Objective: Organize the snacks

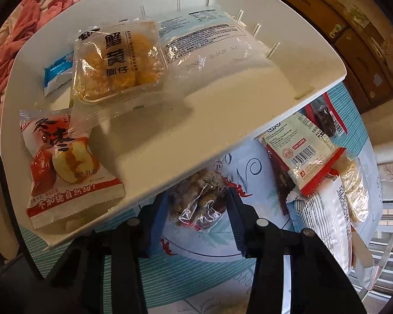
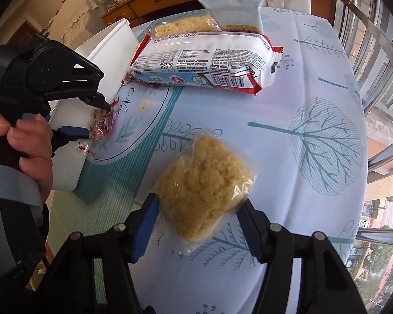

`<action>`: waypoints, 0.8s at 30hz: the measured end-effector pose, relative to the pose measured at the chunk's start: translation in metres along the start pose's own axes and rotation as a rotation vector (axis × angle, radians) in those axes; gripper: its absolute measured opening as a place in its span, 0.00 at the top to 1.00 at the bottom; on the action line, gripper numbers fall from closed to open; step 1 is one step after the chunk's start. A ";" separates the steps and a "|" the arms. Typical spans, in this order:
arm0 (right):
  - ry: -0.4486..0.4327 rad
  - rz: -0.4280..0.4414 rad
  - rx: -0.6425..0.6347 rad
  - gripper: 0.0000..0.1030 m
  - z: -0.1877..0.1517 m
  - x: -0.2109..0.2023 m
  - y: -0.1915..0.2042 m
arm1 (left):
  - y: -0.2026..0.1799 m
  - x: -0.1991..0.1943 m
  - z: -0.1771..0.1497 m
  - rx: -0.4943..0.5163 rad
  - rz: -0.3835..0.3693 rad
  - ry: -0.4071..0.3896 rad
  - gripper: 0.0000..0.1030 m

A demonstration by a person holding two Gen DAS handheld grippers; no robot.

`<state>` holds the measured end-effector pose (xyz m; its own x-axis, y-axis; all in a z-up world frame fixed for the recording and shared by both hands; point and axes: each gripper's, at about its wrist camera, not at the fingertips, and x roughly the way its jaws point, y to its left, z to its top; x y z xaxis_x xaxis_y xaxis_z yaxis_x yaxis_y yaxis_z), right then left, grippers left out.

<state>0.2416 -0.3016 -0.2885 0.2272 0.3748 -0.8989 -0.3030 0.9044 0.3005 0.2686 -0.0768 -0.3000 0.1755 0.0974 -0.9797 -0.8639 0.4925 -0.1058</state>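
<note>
L gripper (image 1: 196, 209) is pinching a small clear-and-red nut snack packet (image 1: 199, 204) w/ both blue pads pressing its sides, right at the front edge of the white storage box (image 1: 222, 120); the packet is lying on the tree-print tablecloth (image 2: 314, 104). Seen from the R wrist cam, a hand (image 2: 31, 146) is gripping that tool's handle.

R gripper (image 2: 196, 225) is straddling a clear bag of yellow crumbly snack (image 2: 204, 183) on the cloth; jaws partly spread, can't tell if the pads are touching the bag.

Inside the box: a crab-roe noodle snack tray (image 1: 118, 62) is resting on a big clear-white bag (image 1: 209, 49), a blue-white sachet (image 1: 57, 73) is at far L, and a red apple-print packet (image 1: 65, 167) is near the front corner.

A white wafer pack w/ barcode (image 2: 201, 62) is lying beside the box, w/ more packets behind it.
</note>
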 end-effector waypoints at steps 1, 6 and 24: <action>-0.001 0.000 0.001 0.43 -0.001 -0.003 -0.001 | 0.000 0.000 0.000 0.003 0.000 -0.002 0.60; -0.012 -0.006 0.005 0.47 -0.002 -0.006 -0.002 | 0.003 -0.004 0.000 0.022 -0.018 -0.014 0.70; -0.058 -0.024 0.191 0.55 -0.002 -0.029 -0.026 | 0.014 -0.012 -0.048 0.371 -0.009 0.133 0.96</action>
<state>0.2411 -0.3368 -0.2705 0.2872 0.3586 -0.8882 -0.1170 0.9335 0.3390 0.2314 -0.1130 -0.2976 0.0983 -0.0089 -0.9951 -0.6287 0.7746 -0.0690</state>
